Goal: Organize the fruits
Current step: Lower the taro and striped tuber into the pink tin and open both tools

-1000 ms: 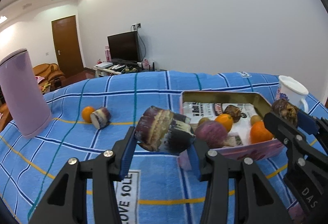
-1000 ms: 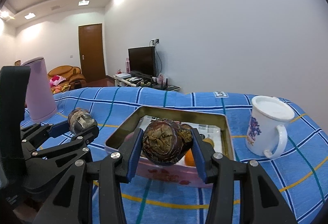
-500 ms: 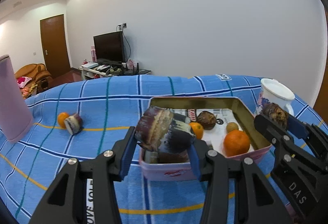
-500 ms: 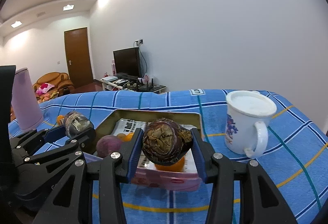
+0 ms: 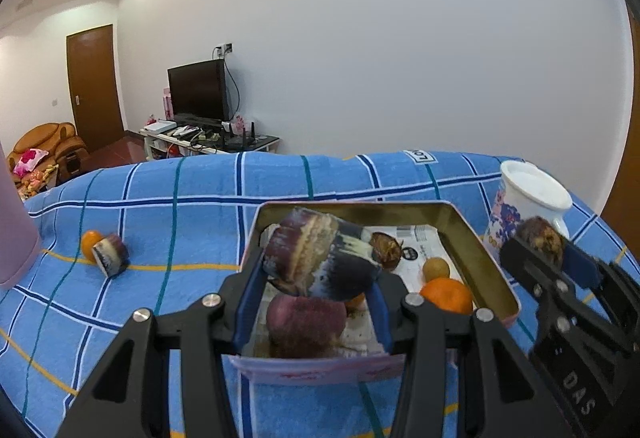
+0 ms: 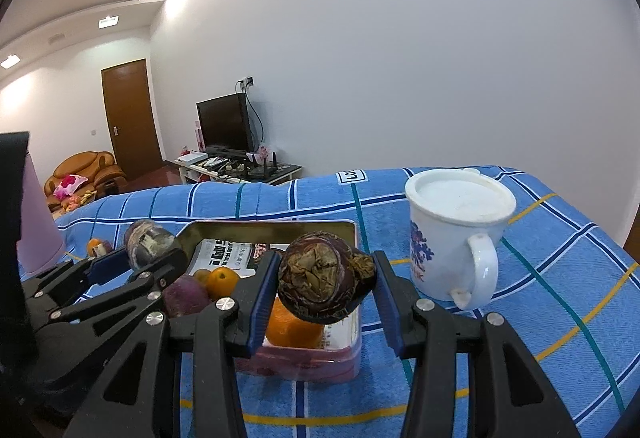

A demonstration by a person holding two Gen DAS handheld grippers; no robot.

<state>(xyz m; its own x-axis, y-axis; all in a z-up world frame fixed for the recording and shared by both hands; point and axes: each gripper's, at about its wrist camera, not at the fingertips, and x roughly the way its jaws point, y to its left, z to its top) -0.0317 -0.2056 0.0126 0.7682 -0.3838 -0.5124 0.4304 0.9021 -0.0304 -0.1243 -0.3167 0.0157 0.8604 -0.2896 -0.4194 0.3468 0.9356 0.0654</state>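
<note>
sugarcane chunk (image 5: pixel 320 262) clamped in left claw (image 5: pixel 312 302) above tin (image 5: pixel 476 250).

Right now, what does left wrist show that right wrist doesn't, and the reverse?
Left wrist only: the small brown round fruit in the tin, and the cut purple piece on the cloth in clear sight.
Right wrist only: the mug handle.
Both: the tin, the mug, the left hand-held gripper shut on a sugarcane chunk, the right hand-held gripper shut on a mangosteen.

A blue towelling cloth (image 5: pixel 200 205) carries white, navy, teal and yellow checks. The rectangular metal tin (image 5: pixel 476 250) is gold inside, pink outside. The white ceramic mug (image 6: pixel 452 238) bears a blue-and-red floral print.
</note>
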